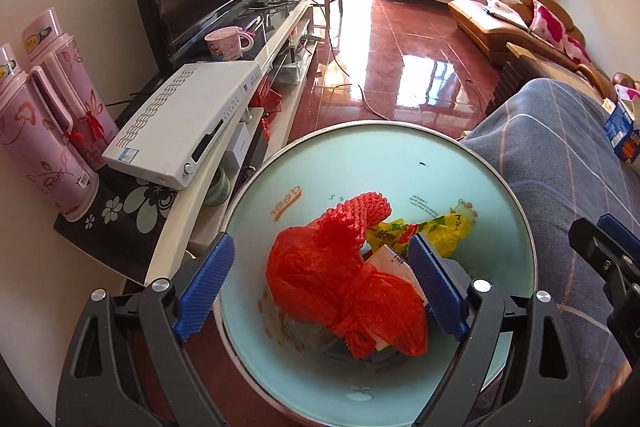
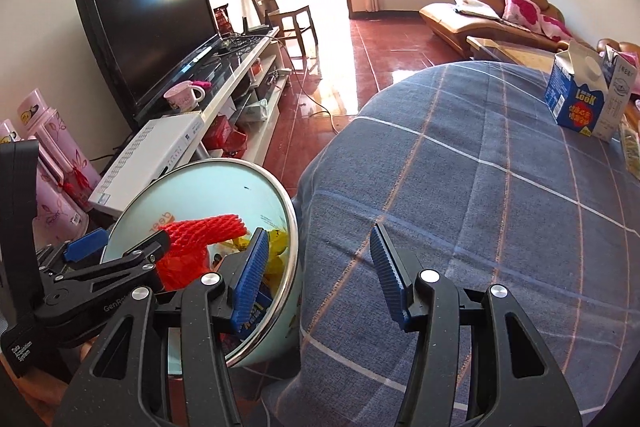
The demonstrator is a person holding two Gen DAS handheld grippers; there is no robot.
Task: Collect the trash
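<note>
Both grippers were held open and empty. The left gripper (image 1: 320, 287) was parked right over the bin (image 1: 440, 163), trash already inside. What was left, a milk carton (image 2: 576, 99), sat upright at the table's (image 2: 480, 187) far right edge, well ahead of the right gripper (image 2: 316, 279), clearly the nearer one.

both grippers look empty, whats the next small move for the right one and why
Probably swing the right gripper toward the blue milk carton on the checked cloth: its jaws are open and empty, and the bin already holds the red bag.
</note>
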